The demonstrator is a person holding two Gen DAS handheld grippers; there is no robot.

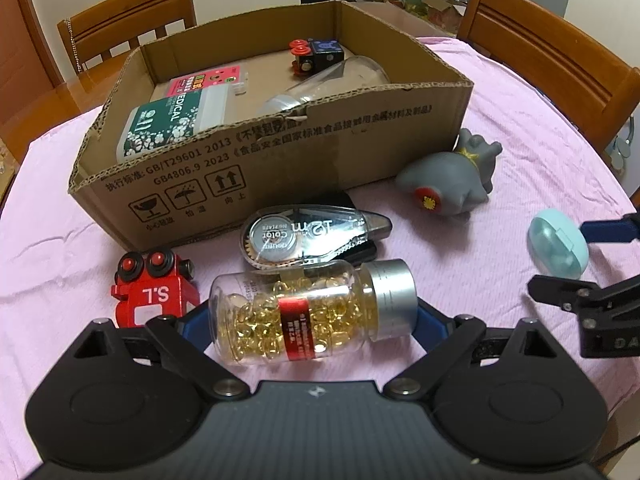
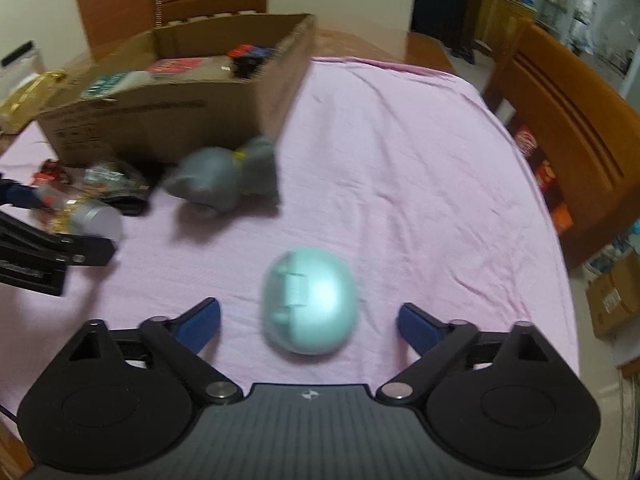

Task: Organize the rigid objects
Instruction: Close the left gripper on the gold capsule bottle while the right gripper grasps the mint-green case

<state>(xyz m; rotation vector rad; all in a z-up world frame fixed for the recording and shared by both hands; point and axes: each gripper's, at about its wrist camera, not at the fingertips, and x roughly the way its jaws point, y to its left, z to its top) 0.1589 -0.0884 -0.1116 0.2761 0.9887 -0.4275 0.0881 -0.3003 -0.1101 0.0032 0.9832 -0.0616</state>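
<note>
On a pink cloth (image 1: 500, 128) over the dining table, both your claws point steeply down at the clutter, chairs behind.

Your left gripper (image 1: 316, 320) straddles a clear pill bottle (image 1: 304, 312) of golden capsules lying on its side, silver cap to the right. The blue fingertips (image 1: 430, 326) sit at either end of the bottle, wide apart; whether the pads press on it you cannot tell from this angle.

Your right gripper (image 2: 310, 322) hangs over a mint-green egg-shaped case (image 2: 308, 300) resting on the cloth. The jaws stand well open, a blue pad (image 2: 200, 326) on each side, clear gaps between pads and case; nothing is gripped. That view is blurred. From the left wrist camera the same case (image 1: 558, 242) lies at the far right, between the right gripper's fingers.

Just beyond the bottle lie a correction-tape dispenser (image 1: 312, 236) atop a dark object, and a red toy robot (image 1: 154, 292) marked "S.L" just left of the bottle. A grey rubber toy figure (image 1: 452, 180) lies on its side near the box's right corner.

Behind them, the open cardboard box (image 1: 280, 156) holds a green-and-white "MEDICAL" packet (image 1: 164, 120) against its near-left wall, a pink pack (image 1: 204, 80) behind that, a clear bottle (image 1: 324, 84) lying on its side, and a small red-and-black toy (image 1: 314, 54) at the back.
</note>
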